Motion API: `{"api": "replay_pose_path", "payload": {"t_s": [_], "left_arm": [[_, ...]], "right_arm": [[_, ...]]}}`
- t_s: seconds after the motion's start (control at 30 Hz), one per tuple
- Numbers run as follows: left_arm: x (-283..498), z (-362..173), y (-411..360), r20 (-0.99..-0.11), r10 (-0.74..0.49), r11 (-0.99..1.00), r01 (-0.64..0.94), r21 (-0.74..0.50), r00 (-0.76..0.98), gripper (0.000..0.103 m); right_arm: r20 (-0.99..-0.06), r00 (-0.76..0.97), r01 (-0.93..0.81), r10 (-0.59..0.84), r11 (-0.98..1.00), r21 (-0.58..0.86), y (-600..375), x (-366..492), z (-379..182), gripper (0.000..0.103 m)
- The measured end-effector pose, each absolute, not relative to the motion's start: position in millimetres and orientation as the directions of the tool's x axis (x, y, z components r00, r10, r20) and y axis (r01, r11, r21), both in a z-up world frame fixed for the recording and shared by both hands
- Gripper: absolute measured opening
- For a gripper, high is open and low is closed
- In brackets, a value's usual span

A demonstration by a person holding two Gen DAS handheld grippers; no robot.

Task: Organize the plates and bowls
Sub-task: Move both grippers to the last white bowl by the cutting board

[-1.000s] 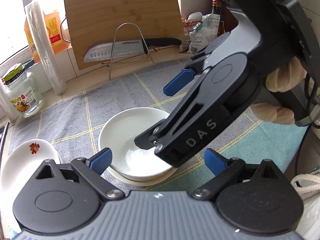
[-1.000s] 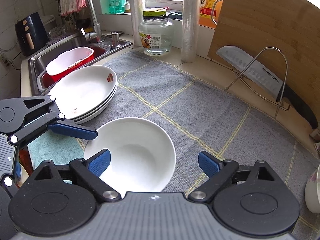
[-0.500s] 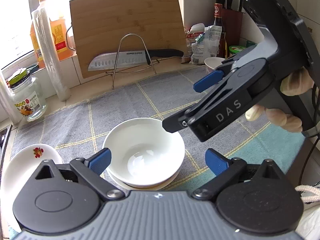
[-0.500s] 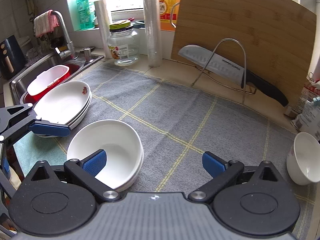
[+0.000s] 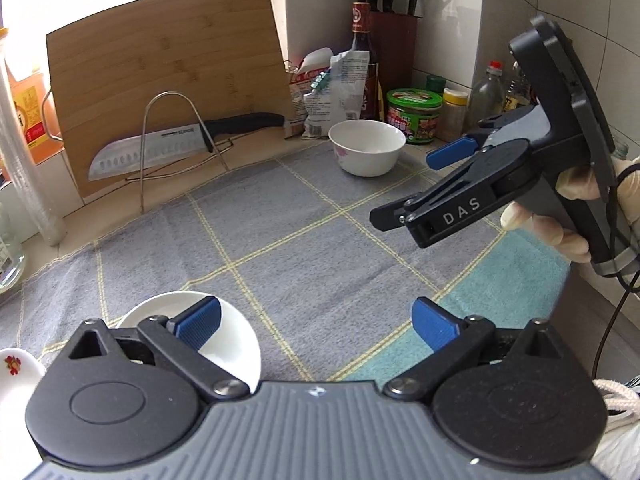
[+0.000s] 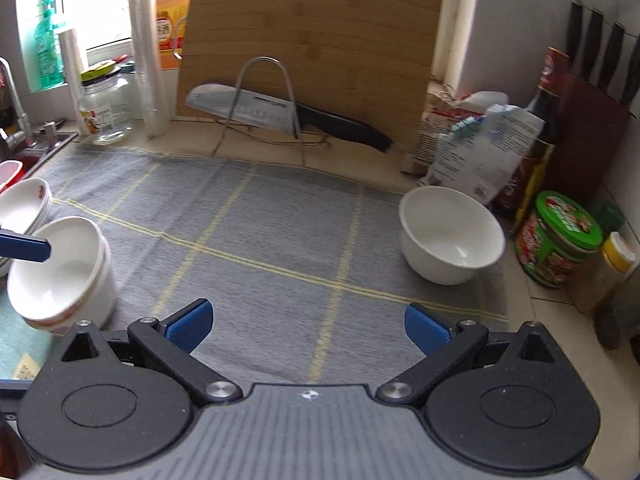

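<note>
Two white bowls (image 5: 236, 344) (image 6: 60, 276) sit stacked at the left of the grey checked cloth (image 5: 280, 240). Beside them is a stack of white plates (image 6: 24, 204) (image 5: 16, 372) with a red flower mark. A small white bowl (image 5: 366, 146) (image 6: 450, 234) stands alone at the cloth's far right. My left gripper (image 5: 316, 320) hovers just right of the stacked bowls. Its jaws are opening with nothing between them. My right gripper (image 6: 308, 326) (image 5: 404, 188), held by a gloved hand (image 5: 560, 236), is open and empty over the cloth, facing the small bowl.
A bamboo cutting board (image 6: 312, 40) leans on the back wall behind a knife (image 6: 248, 112) on a wire rack. Bags, bottles, a knife block and a green-lidded jar (image 6: 560, 240) crowd the right corner. A glass jar (image 6: 104, 112) and the sink (image 6: 16, 160) are at the left.
My right gripper pulled out of the stacked bowl and swung right, bringing the small bowl into view. My left gripper also shifted right, leaving the stacked bowls at its lower left.
</note>
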State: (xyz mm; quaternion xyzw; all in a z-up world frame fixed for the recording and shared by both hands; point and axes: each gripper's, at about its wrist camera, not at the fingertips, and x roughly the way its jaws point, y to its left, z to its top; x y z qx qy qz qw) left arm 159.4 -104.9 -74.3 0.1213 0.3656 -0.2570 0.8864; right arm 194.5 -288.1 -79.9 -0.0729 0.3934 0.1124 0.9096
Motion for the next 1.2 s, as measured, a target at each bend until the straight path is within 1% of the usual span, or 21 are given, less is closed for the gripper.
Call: {"api": "replay_pose_path", "payload": {"t_s": [0.17, 0.3, 0.6, 0.73, 0.9, 1.03, 1.2], "left_arm": [[175.3, -80.7, -139.8, -0.741, -0.362, 0.84, 0.543, 0.003, 0.566, 0.101], [189.1, -87.3, -168.2, -0.748, -0.336, 0.858, 0.513, 0.007, 0.572, 0.101], [230.5, -111.1, -217.8, -0.771, -0.281, 0.892, 0.453, 0.011, 0.572, 0.101], [248.3, -118.2, -225.6, -0.788, -0.284, 0.907, 0.42, -0.035, 0.547, 0.101], [271.1, -119.3, -227.6, -0.792, -0.299, 0.931, 0.344, -0.12, 0.533, 0.101], [290.1, -119.8, -226.6, -0.793, -0.314, 0.94, 0.287, -0.183, 0.523, 0.101], [308.3, -118.2, -238.3, -0.784, -0.311, 0.942, 0.283, -0.179, 0.538, 0.101]], "right_arm": [[-0.741, 0.666, -0.229, 0.086, 0.969, -0.093, -333.9, 206.1, -94.2, 0.103], [-0.754, 0.651, -0.248, 0.094, 0.964, -0.094, -362.1, 220.0, -102.2, 0.103], [-0.777, 0.607, -0.361, 0.165, 0.929, -0.084, -400.3, 255.9, -130.2, 0.103], [-0.777, 0.602, -0.427, 0.187, 0.897, -0.116, -402.7, 265.0, -139.9, 0.103], [-0.763, 0.589, -0.483, 0.265, 0.873, -0.07, -407.6, 275.9, -143.4, 0.103], [-0.761, 0.564, -0.497, 0.32, 0.868, -0.003, -412.9, 283.9, -146.6, 0.103], [-0.736, 0.58, -0.521, 0.35, 0.853, -0.005, -414.6, 282.0, -149.3, 0.103]]}}
